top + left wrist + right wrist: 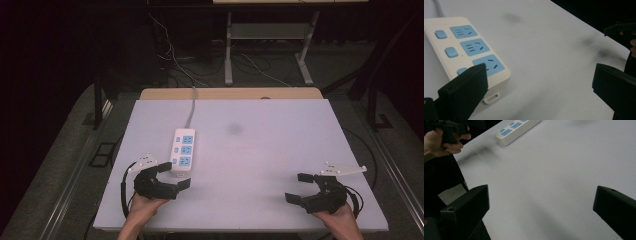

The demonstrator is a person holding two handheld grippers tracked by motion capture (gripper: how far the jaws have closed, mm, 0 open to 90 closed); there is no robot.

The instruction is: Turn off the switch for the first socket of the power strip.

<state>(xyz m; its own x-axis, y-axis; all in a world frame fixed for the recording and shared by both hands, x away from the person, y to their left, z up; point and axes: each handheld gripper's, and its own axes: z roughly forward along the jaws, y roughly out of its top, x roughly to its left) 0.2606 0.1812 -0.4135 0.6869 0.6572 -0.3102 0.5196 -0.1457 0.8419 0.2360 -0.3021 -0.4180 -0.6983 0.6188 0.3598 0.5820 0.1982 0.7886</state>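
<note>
A white power strip with three blue sockets lies left of centre on the white table, its grey cable running toward the far edge. My left gripper hovers just in front of the strip's near end, jaws wide apart and empty. In the left gripper view the power strip sits right behind the left jaw, with small blue switches beside the sockets. My right gripper stands open over bare table at the front right. The right gripper view shows the power strip far off, with the other hand.
A wooden board edge lies along the table's far side. Beyond it stand metal desk legs and loose floor cables. A faint dark smudge marks the tabletop's middle. Dark floor drops off on both sides.
</note>
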